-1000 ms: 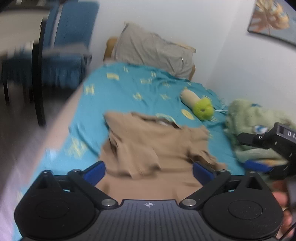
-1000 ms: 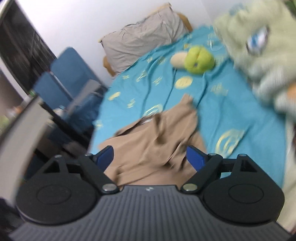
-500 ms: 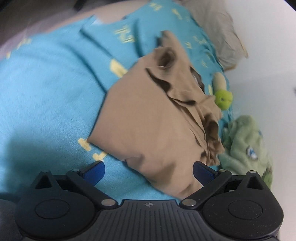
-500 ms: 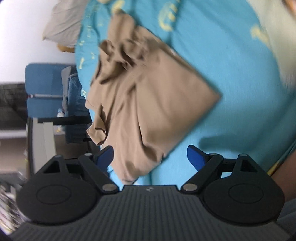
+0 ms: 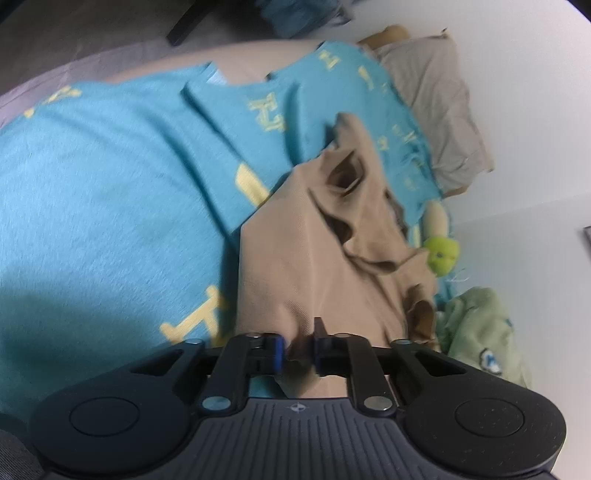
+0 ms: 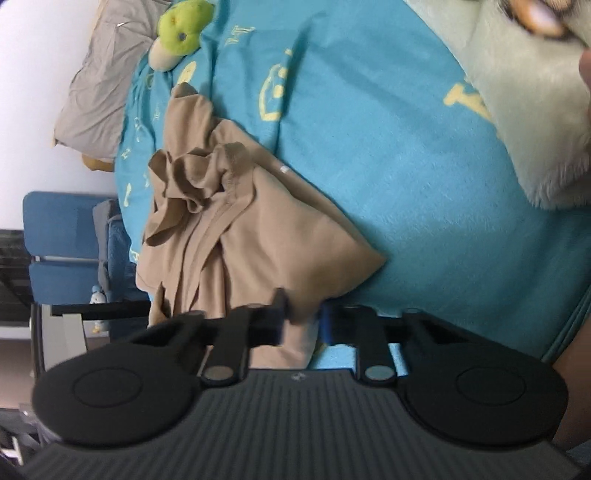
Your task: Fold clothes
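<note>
Tan garment point(image 5: 314, 266) lies crumpled on the turquoise bedspread point(image 5: 110, 206), near the green plush toy point(image 6: 183, 26) and grey pillow point(image 6: 99, 85). Left gripper point(image 5: 298, 349) has just closed, pinching the near hem; right gripper point(image 6: 303, 321) has likewise just closed, pinching another hem corner
</note>
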Motion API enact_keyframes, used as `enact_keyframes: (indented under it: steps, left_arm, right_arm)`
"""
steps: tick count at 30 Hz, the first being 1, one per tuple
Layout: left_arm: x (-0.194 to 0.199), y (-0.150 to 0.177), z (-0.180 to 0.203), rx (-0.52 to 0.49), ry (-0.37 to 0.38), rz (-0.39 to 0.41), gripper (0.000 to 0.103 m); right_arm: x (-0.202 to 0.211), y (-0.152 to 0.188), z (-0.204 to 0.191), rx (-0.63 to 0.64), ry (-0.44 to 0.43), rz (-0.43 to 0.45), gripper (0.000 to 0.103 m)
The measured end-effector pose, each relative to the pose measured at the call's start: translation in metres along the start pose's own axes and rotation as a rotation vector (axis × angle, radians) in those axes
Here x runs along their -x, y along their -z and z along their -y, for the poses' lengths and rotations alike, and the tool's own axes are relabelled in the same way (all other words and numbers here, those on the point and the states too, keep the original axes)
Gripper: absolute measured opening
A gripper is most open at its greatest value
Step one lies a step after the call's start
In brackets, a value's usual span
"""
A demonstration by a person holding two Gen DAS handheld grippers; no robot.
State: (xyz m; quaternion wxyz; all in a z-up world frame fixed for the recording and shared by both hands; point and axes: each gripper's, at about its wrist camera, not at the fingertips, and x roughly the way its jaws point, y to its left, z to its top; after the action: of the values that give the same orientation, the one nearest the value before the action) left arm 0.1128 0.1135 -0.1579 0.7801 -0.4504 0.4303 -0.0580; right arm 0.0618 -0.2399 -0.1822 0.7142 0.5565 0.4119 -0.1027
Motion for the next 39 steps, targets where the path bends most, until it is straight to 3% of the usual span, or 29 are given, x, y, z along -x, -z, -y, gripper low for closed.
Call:
enact_keyframes:
  steps: [3,11,15,24,30,36,39]
  left_arm:
    - [0.017,0.002,0.015,-0.059,0.056,0.06,0.01]
    - [0.094,0.017,0.067,-0.179,0.174,0.187,0.007]
    - [0.137,0.041,0.081,-0.203,0.203,0.194,0.007]
    - [0.211,0.091,0.073,-0.206,0.203,0.187,0.008]
    - [0.195,0.068,0.102,-0.325,0.164,0.225,0.009]
    - [0.125,0.019,0.119,-0.349,0.064,0.227,0.01]
    - [0.083,-0.005,0.124,-0.411,-0.008,0.22,0.011]
  right_arm:
    - [0.012,0.002,-0.011,0.078,-0.031,0.05,0.011]
    - [0.075,0.002,-0.043,0.188,-0.211,0.144,0.01]
    - [0.105,0.01,-0.048,0.235,-0.228,0.158,0.01]
    - [0.18,0.053,-0.011,0.241,-0.273,0.153,0.01]
    - [0.168,0.038,-0.039,0.273,-0.249,0.16,0.01]
    - [0.115,0.0,-0.083,0.295,-0.172,0.138,0.01]
    - [0.081,-0.018,-0.098,0.295,-0.128,0.124,0.01]
